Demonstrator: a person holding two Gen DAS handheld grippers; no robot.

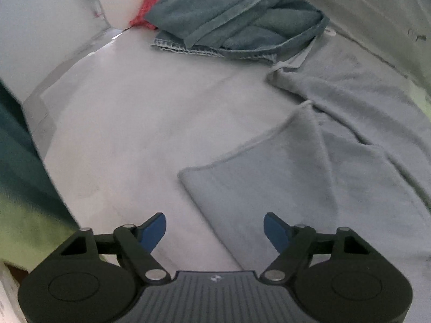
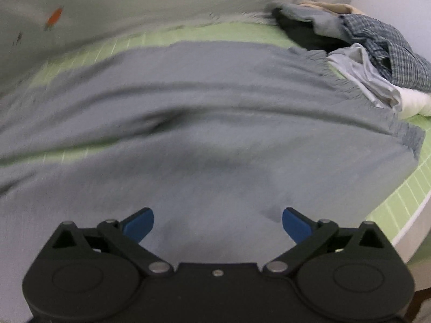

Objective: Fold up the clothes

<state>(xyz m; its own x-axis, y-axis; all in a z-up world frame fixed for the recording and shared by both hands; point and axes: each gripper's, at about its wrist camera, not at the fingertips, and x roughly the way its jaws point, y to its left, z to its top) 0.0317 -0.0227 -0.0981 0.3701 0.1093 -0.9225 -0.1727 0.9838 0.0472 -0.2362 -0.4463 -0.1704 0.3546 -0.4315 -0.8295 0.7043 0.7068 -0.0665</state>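
A pale blue-grey garment (image 1: 309,167) lies spread on the white table (image 1: 129,123), one leg end pointing toward the left gripper. My left gripper (image 1: 214,231) hovers open just above that hem's near corner, nothing between its blue pads. In the right wrist view the same blue-grey garment (image 2: 204,123) fills the middle, wrinkled, with a gathered waistband (image 2: 382,102) at the right. My right gripper (image 2: 217,224) is open low over the cloth, holding nothing.
A folded teal towel (image 1: 237,16) on denim and a red cloth (image 1: 150,5) sit at the far end of the table. A heap of clothes with a checked shirt (image 2: 377,43) lies at the right on the green grid mat (image 2: 398,193). A white wall (image 2: 134,2) rises behind.
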